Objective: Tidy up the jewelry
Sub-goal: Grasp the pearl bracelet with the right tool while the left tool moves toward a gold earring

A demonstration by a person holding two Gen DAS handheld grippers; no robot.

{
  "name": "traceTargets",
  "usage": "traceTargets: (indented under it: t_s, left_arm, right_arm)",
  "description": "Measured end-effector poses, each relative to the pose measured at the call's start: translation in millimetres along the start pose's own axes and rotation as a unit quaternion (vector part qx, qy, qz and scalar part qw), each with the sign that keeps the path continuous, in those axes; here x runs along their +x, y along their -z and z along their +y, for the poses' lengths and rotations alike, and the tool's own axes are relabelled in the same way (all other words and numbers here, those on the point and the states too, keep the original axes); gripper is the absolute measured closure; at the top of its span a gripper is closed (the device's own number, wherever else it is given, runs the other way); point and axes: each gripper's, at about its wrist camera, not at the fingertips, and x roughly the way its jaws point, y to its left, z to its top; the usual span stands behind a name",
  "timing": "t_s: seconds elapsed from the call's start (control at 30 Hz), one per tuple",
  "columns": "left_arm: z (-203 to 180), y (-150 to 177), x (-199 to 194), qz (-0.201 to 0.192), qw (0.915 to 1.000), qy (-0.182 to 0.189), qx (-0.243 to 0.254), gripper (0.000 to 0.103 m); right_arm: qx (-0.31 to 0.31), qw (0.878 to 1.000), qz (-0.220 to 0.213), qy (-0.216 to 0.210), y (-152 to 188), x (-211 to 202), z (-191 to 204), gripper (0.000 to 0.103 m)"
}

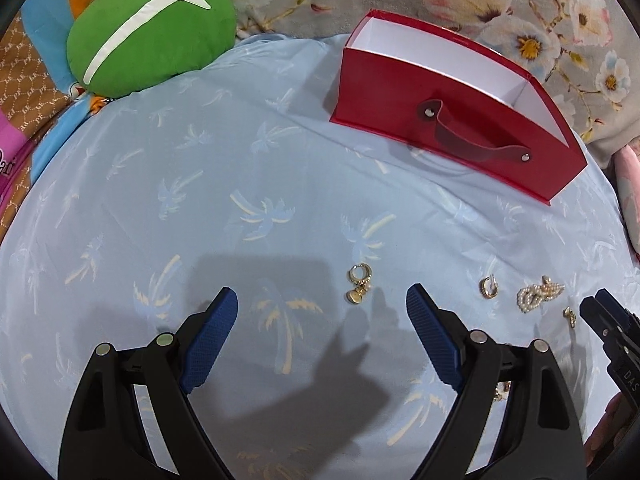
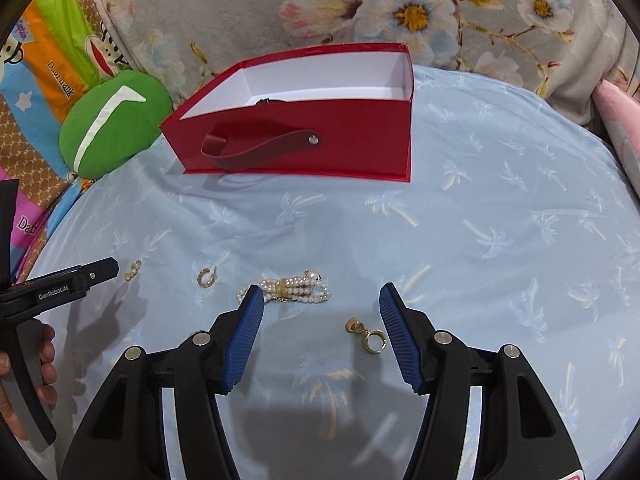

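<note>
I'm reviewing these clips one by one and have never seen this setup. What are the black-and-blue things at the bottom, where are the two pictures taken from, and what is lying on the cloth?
Each picture comes from a fisheye camera mounted on a hand-held claw, looking forward along its two blue-padded fingers. A person holds one in each hand; no robot arm is involved. The left claw and the right claw are both open and hold nothing. On the pale blue palm-print cloth lie a pearl bracelet, a small gold hoop earring, a gold hoop with a dangling charm, and another charm earring between the right claw's fingers. Behind them stands an open red box with a strap handle; something dark shows inside, too hidden to identify. A green cushion sits at the back left.
</note>
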Motion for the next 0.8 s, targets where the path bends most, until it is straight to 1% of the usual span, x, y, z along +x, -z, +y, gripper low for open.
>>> traceTargets:
  t_s: [0.1,0.23,0.5,0.67,0.7,0.73,0.77,0.8]
  left_arm:
    - [-1,1,2,0.002,1.0000,0.004,-0.001,0.019]
    - [-5,2,6,-0.002,0.9999,-0.010,0.009,0.019]
    - [-8,1,12,0.005,0.9999,-0.004,0.010,0.019]
    - [-9,1,17,0.009,0.9999,0.000,0.010,0.019]
    - [-9,1,17,0.010,0.9999,0.000,0.008,0.019]
    - [-8,1,18,0.011,0.9999,0.001,0.006,0.019]
    - [-8,1,18,0.011,0.9999,0.001,0.005,0.019]
    - [-8,1,18,0.011,0.9999,0.000,0.005,0.019]
  right_arm:
    - [-0.004,1.000,0.006,-0.001,0,7,2,0.044]
    - [-0.006,1.000,0.017,-0.005,0,17,5,0.044]
    - [-0.010,1.000,0.023,-0.008,-7,32,9,0.043]
    - [-0.012,0.999,0.034,-0.009,-8,43,10,0.044]
    - [-0.013,0.999,0.036,-0.010,-7,43,11,0.047]
    - [-0.015,0.999,0.037,-0.010,-6,44,11,0.057]
    - [-0.016,0.999,0.038,-0.015,-5,43,12,0.062]
    - [-0.016,0.999,0.040,-0.018,-5,42,12,0.069]
